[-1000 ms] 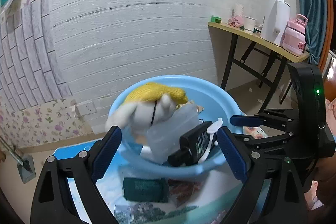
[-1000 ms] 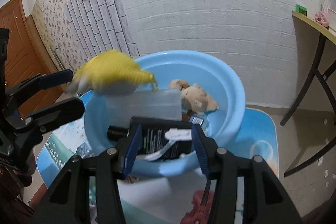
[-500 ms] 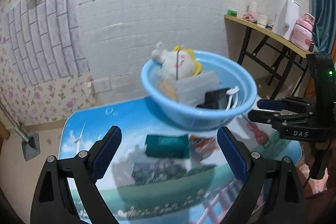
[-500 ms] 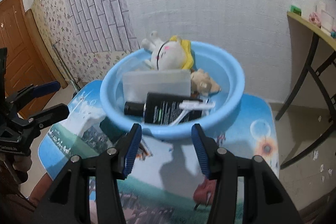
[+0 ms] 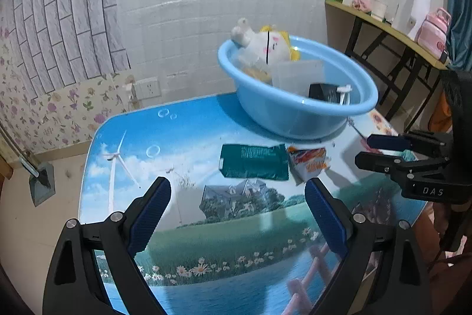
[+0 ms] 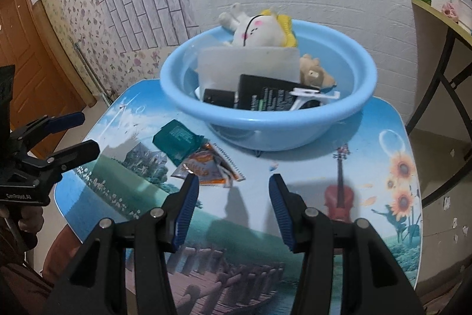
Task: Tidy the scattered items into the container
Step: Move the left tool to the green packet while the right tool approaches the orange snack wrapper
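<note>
You've pulled both tools well back from the blue basin — a second ago it filled the view right at your fingertips, now it sits far ahead on the printed table. The black adapter you had between the right pads is out of your grip and lying inside the basin.

Your left gripper hangs spread wide, nothing between its blue pads. Ahead of it and slightly right lies the teal packet, flat on the table, its print too small to read. Touching the packet's right edge is the orange snack wrapper; its lettering is blurred. Beyond both, ahead and to the right, the basin holds the white plush with yellow hair up against the far rim, a frosted plastic box and the black adapter with a white razor across it.

Your right gripper is also apart, though narrower than the left, and holds nothing. Just ahead and left of it sits the wrapper, the teal packet beyond that, overlapping it. Straight ahead is the basin; a tan plush shows behind the adapter, whose white label text is not legible. On the right tool's body, seen from the left camera, you can read "DAS"; the left tool's body reads roughly "GenRobot.AI".
</note>
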The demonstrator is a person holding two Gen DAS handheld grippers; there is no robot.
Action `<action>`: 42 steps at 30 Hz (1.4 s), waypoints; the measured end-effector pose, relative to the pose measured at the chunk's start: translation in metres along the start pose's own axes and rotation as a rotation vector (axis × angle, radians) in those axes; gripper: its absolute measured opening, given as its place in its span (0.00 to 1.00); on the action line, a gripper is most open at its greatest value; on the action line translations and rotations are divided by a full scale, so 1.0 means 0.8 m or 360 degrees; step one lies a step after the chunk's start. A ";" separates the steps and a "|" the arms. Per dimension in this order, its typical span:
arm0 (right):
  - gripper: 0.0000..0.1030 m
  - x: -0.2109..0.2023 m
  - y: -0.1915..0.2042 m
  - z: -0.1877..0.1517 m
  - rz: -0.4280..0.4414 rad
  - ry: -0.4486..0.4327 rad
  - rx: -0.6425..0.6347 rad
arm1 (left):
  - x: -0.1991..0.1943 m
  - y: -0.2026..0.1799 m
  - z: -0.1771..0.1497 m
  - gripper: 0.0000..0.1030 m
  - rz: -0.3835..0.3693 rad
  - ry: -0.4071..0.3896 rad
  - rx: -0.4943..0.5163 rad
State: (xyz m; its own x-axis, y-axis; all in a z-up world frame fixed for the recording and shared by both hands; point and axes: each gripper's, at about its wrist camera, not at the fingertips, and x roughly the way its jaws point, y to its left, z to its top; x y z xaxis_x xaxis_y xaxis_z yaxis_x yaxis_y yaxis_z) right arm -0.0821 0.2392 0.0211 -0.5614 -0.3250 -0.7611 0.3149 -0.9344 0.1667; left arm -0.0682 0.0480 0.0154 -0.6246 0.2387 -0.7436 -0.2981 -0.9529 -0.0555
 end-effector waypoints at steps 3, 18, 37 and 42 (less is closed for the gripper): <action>0.48 0.006 0.005 0.001 0.0001 0.0026 -0.0011 | 0.012 0.000 -0.003 0.90 0.0003 0.0048 0.0034; 0.48 0.058 0.021 0.008 0.0047 0.0127 -0.0051 | 0.061 0.001 0.003 0.90 -0.0035 0.0179 0.0056; 0.29 0.080 0.013 0.004 0.0315 0.0188 -0.0069 | 0.122 -0.010 0.018 0.90 -0.0050 0.0302 0.0069; 0.26 0.068 0.003 -0.003 0.0306 0.0177 -0.0017 | 0.130 -0.015 0.021 0.90 -0.0043 0.0318 0.0077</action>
State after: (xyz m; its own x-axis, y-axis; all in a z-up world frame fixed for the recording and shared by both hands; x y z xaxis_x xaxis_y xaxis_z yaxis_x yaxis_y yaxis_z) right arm -0.1099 0.2194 -0.0217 -0.4029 -0.4782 -0.7804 0.4165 -0.8551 0.3089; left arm -0.1422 0.0873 -0.0501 -0.4618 0.2176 -0.8599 -0.3499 -0.9355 -0.0489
